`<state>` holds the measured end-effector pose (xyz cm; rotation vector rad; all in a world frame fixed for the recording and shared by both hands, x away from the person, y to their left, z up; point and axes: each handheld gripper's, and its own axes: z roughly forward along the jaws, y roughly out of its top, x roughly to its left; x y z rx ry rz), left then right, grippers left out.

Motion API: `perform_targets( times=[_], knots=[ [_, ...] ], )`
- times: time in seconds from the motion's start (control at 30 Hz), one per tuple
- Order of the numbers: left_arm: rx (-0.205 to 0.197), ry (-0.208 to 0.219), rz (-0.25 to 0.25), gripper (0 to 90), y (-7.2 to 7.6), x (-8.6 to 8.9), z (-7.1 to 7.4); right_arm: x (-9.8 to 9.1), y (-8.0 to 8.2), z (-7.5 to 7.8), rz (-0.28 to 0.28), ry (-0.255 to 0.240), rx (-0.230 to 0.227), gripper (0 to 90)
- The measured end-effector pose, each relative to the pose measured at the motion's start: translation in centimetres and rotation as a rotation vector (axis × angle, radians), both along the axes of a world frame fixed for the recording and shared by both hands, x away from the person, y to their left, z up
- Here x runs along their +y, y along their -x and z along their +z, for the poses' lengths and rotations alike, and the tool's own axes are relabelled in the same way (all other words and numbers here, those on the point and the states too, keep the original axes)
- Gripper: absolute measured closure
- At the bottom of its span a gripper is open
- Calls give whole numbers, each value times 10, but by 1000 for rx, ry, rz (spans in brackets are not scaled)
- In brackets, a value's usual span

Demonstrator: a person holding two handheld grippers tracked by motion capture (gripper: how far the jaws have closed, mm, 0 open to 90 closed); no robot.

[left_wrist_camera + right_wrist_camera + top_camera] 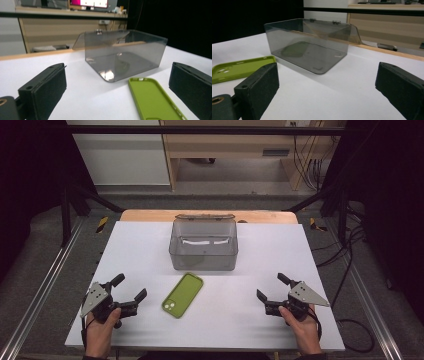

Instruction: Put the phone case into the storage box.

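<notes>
From the high view, the white desk carried a smoky see-through box at its far middle, lid swung back behind it, with something pale lying inside. A green phone case lay just in front of the box, nearer the person, tilted with its far end to the right, apart from the box. The left gripper rested at the near left, held by the person's left hand; the right gripper sat at the near right in the right hand. Both were released, jaws spread, nothing between them, and both stood well apart from the case. A grey three-cornered plate topped each gripper.

The left gripper view, low over the desk, looked between its two spread black jaws at the box, here to the far middle and right, with the phone case near on the right, just beside the right-hand jaw but not between the pads. This view showed the case's raised rim and hollow inside, and the box's hinges at its far edge, which the high view left unclear.

The right gripper view looked across its own parted jaws at the box from the other side. The case lay at the left, beyond the left-hand jaw, its camera cut-out showing. A greenish reflection on the box floor appeared here.
</notes>
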<state>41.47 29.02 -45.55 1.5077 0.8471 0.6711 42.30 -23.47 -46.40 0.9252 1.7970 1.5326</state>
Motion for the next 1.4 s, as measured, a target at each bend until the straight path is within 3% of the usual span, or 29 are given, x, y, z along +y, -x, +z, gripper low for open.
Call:
perform_targets(
  times=[0.17, 0.27, 0.3, 0.33, 0.4, 0.5, 0.67, 0.77, 0.83, 1.0, 1.13, 1.27, 1.4],
  knots=[
    [39, 28, 27, 19, -1, -9, 0, -1, -2, 0, -45, -5, 29, 55],
    [57, -1, 40, 26, 0, -16, 1, -1, -1, -1, -78, -13, 50, 52],
    [56, -29, 31, 27, 0, -20, 2, -1, 0, -1, -90, -13, 57, 55],
    [47, -68, 31, 30, 1, -24, 3, 0, 1, 0, -90, -14, 52, 59],
    [42, -74, 25, 37, 2, -33, 6, 3, 2, 1, -88, -7, 56, 54],
    [40, -132, 16, 41, -2, -47, 10, 8, 1, 0, -82, 26, 67, 53],
    [70, -148, -17, 66, -17, -70, 17, 12, 0, -1, -72, 38, 78, 49],
    [95, -202, -43, 95, -22, -81, 16, 13, -1, -1, -69, 37, 78, 50],
    [122, -190, -48, 118, -21, -85, 12, 13, 0, -2, -71, 43, 85, 50],
    [156, -213, -65, 218, -18, -86, 6, 13, 0, -1, -70, 49, 86, 52],
    [202, -215, -71, 366, -15, -85, 0, 15, 0, -2, -73, 59, 91, 52],
    [241, -232, -76, 566, -12, -84, -4, 14, 1, -1, -77, 56, 85, 56],
    [309, -258, -80, 746, -12, -84, -10, 12, 0, 0, -91, 49, 81, 62]
  ],
)
